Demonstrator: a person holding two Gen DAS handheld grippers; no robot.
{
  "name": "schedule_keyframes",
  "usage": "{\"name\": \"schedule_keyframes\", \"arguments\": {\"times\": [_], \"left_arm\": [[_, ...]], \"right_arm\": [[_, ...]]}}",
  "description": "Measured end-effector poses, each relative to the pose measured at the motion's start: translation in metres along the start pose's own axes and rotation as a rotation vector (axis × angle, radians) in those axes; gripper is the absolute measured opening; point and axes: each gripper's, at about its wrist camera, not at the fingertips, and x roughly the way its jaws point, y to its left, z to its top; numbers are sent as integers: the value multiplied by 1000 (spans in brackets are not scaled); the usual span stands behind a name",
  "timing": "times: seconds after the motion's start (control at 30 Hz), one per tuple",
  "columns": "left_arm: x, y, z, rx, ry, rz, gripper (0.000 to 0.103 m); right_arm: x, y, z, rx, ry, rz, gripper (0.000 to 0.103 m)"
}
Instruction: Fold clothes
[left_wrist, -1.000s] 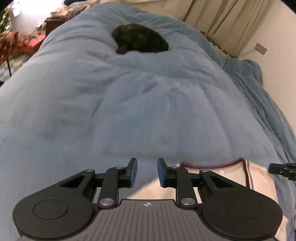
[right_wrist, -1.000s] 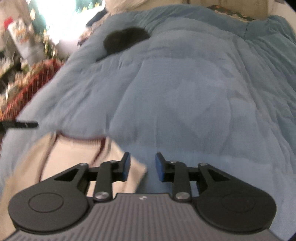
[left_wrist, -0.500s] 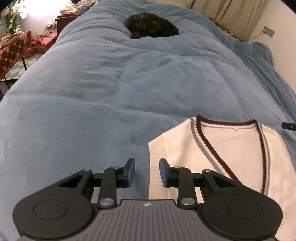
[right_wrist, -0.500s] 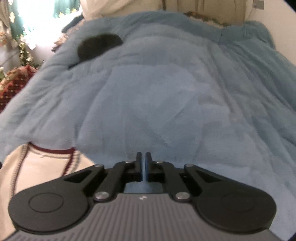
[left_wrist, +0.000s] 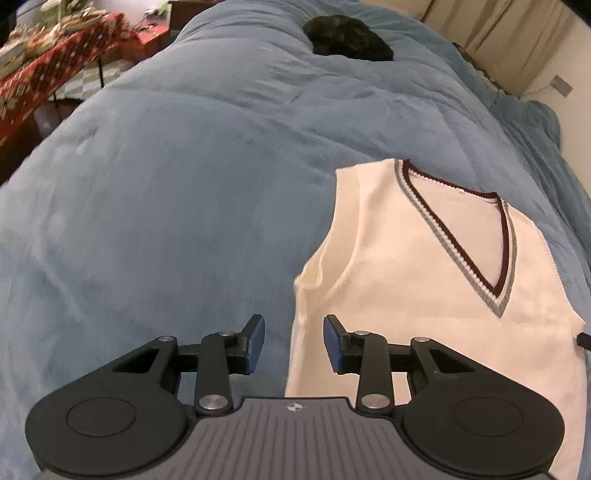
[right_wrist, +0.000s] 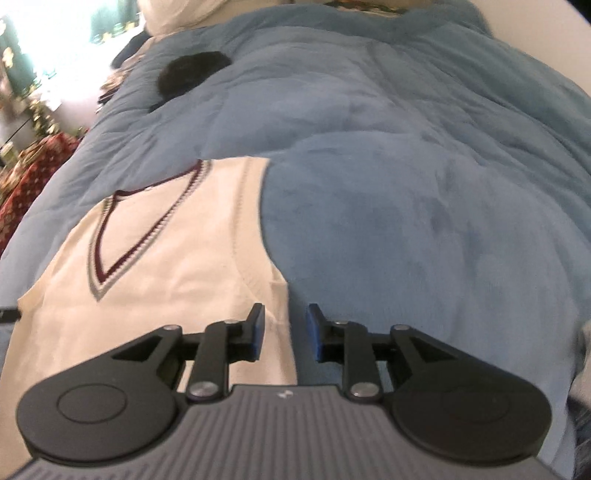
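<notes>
Vest (left_wrist: 424, 295): cream, sleeveless, maroon-and-grey V-neck; flat and face up on the bed, neck toward the far end.
Bed (left_wrist: 184, 184): covered by a rumpled blue duvet.
Left hand-held gripper (left_wrist: 293, 343): jaws part open and opening; nothing pinched; poised over the vest's left side edge, just below the armhole.
Right hand-held gripper (right_wrist: 284, 332): jaws part open and opening; nothing pinched; over the vest's right side edge, left pad above cloth, right pad above duvet.
Dark heap (left_wrist: 349, 38): at the far end of the bed, well apart from the vest; perhaps a garment, too blurred to tell.
Left view only: beige curtain (left_wrist: 517, 40), wall socket (left_wrist: 562, 85), red patterned cloth (left_wrist: 48, 70) beside the bed.
Right view only: bright window (right_wrist: 62, 48), white pillow (right_wrist: 177, 14).
</notes>
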Motion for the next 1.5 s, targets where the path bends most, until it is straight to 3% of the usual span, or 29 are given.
{"name": "schedule_keyframes", "arguments": {"times": [0.3,0.33,0.37,0.4,0.5,0.67,0.77,0.8,0.93,0.97,1.1,1.27,1.5], "left_arm": [[14,7,-1,-75,-47,-11,37],[16,9,1,-87,-55,-24,34],[19,11,3,-92,-59,-37,9],[22,14,5,-95,-52,-50,7],[32,22,7,-75,-32,-57,7],[36,48,8,-166,19,-123,13],[19,44,4,-102,7,-54,25],[13,42,0,-75,12,-27,20],[-13,38,-19,-49,32,-13,19],[-23,35,-24,-46,31,-11,19],[-58,4,-54,15,9,-73,19],[-55,-30,-99,93,102,-109,17],[-58,-16,-169,213,210,5,13]], "right_arm": [[9,0,-5,26,-29,-8,24],[11,1,-3,19,-31,-13,19],[12,2,-2,11,-31,-19,9],[15,1,-1,5,-30,-27,8],[22,-9,2,55,-19,-20,7],[29,-31,0,161,-1,47,6],[20,-30,-2,132,1,39,11],[16,-30,-3,117,2,31,11],[-11,-25,-15,57,5,-32,12],[-21,-20,-20,36,-2,-46,16],[-57,12,-50,-26,3,-11,16],[-67,43,-96,-105,69,24,16],[-85,45,-160,-209,137,-19,13]]}}
